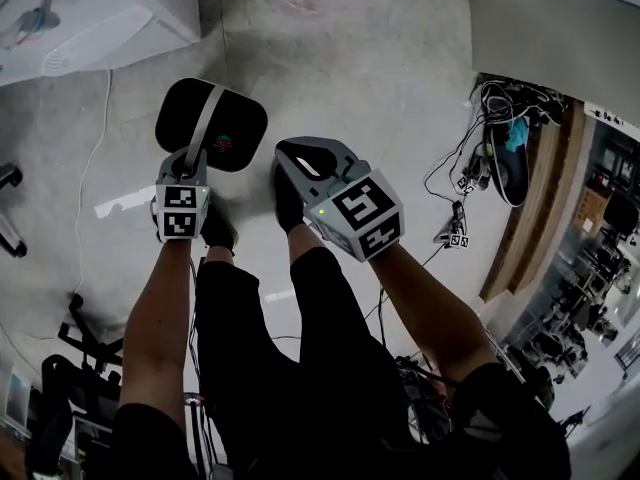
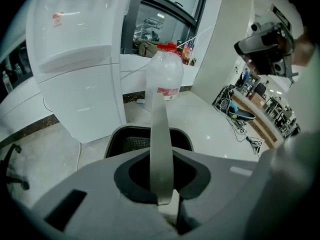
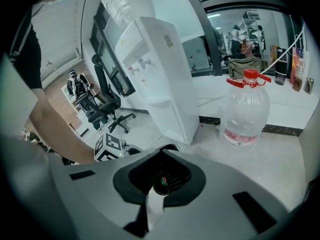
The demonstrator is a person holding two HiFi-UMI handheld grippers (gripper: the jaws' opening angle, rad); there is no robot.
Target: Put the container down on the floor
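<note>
Closest to me is my left gripper (image 2: 165,206), clenched on the grey handle (image 2: 161,144) of the black container (image 2: 131,139). The container hangs under the jaws, out in front of the white water dispenser (image 2: 75,69). I judge it is not yet resting on the floor (image 1: 380,88). My right gripper (image 3: 155,204) hovers on the side of the container away from the dispenser, its jaws drawn together on nothing I can make out.

The handle is a thin strap pinched at one spot, so the container could swing as I lower it and land on one edge or tip over. It could also come down on my shoes (image 1: 215,233), which stand close under it, or clip my right gripper at the rim. Letting go early would drop it.

The floor is pale, glossy stone that looks slippery. A clear water bottle (image 2: 164,76) stands near the dispenser, while a tangle of cables (image 1: 460,183) lies well apart from it.
</note>
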